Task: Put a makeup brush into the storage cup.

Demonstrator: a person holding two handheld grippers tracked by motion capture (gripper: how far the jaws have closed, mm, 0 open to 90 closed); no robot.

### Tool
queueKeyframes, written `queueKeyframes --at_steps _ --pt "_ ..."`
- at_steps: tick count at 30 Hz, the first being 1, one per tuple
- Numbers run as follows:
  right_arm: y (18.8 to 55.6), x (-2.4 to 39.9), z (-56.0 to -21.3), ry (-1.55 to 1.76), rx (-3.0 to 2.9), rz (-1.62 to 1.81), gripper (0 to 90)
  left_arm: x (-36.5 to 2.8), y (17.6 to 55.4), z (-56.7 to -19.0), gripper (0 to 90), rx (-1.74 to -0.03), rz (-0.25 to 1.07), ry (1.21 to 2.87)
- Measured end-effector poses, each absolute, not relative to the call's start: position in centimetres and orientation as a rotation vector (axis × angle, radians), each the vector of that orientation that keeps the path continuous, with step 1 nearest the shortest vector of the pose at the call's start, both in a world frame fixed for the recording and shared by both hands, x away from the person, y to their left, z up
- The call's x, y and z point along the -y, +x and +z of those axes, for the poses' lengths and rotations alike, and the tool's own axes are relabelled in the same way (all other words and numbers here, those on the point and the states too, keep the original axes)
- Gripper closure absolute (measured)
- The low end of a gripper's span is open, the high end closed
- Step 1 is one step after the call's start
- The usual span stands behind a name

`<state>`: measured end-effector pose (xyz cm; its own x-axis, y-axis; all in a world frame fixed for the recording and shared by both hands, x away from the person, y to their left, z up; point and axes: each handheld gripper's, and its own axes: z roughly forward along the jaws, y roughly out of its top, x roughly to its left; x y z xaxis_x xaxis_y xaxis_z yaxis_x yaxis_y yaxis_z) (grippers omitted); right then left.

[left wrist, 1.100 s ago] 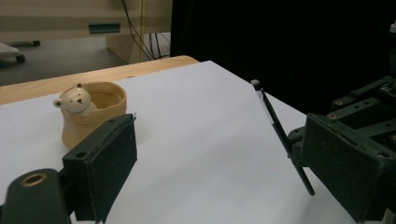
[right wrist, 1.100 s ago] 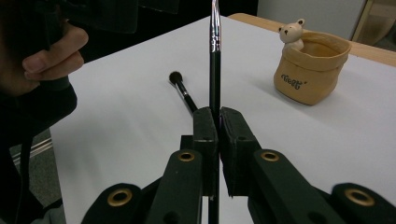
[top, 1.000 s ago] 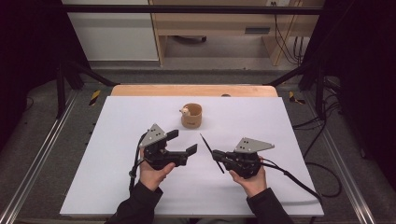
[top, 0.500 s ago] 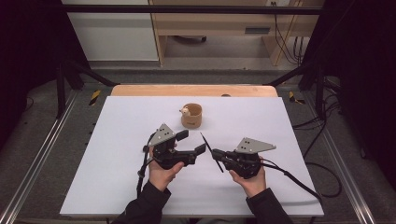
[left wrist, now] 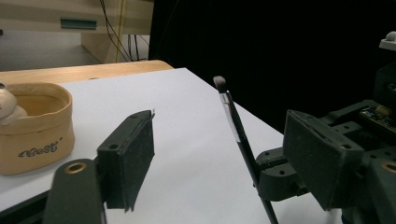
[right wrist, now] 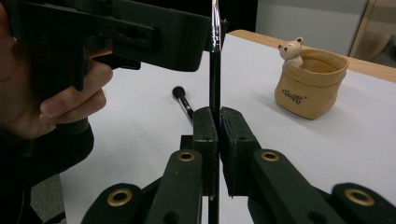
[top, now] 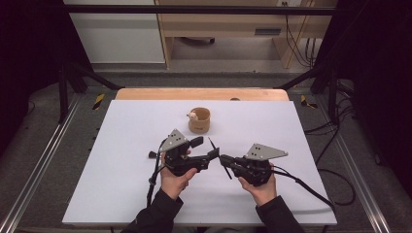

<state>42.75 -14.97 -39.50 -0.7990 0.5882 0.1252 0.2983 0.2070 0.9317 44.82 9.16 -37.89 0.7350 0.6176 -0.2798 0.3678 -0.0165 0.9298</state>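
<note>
Handover stage: the left gripper has moved in beside the makeup brush, its unclenched jaws just closing around the handle without contact, while the right gripper clamps it above the worktop.

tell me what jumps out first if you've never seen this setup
The two grippers meeting over the near middle of the white table: the right gripper is shut on a slim black makeup brush, which stands between the left gripper's open, closing fingers. Behind them sits a tan pouch with a little bear.
</note>
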Motion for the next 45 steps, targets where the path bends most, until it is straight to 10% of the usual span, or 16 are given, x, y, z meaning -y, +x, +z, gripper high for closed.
queueKeyframes --at_steps 30,45 --pt "42.71 14.76 -39.71 0.833 -2.224 1.628 85.3 -8.3 44.59 -38.72 73.6 -0.866 0.156 1.578" --pt "42.69 14.61 -39.78 0.822 -2.229 1.63 85.2 -8.26 44.38 -38.69 82.1 -0.846 0.12 1.564"
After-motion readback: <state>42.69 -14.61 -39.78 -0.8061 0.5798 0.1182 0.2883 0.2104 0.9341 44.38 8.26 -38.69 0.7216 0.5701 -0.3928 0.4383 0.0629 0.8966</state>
